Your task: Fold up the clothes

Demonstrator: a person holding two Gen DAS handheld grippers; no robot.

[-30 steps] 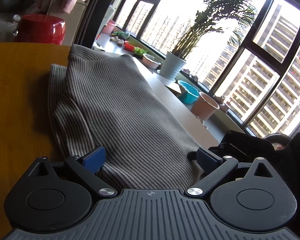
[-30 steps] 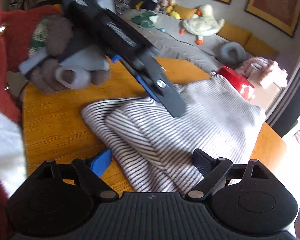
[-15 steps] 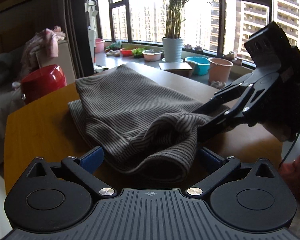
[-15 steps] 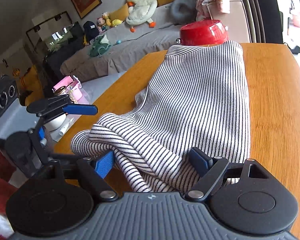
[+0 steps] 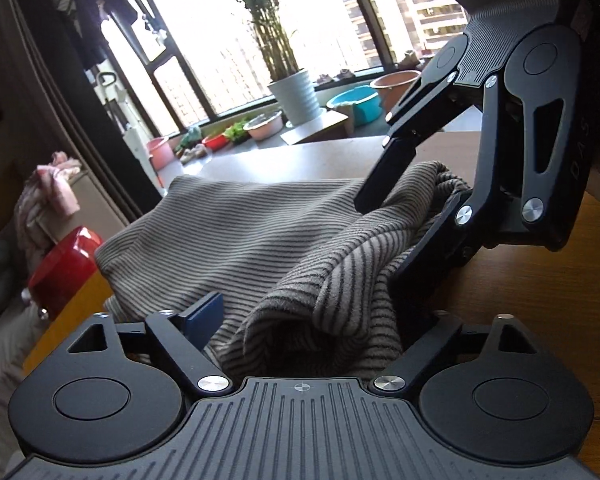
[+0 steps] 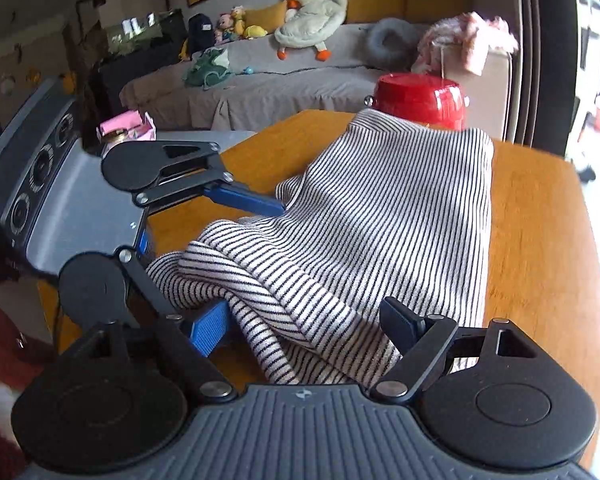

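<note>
Now striped garment [image 6: 380, 216] bunched on wooden table [image 6: 540, 240], left gripper [image 5: 300, 316] fingers closing round fold, right gripper [image 6: 308, 320] fingers wide astride it.

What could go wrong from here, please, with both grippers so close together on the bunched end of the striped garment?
1. The left gripper and right gripper nearly meet, so they might collide.
2. The left jaws are closing around a thick bunch of the garment; they may catch extra layers and crease the fold.
3. The garment's far end lies against the red pot; a hard pull might nudge it.
</note>
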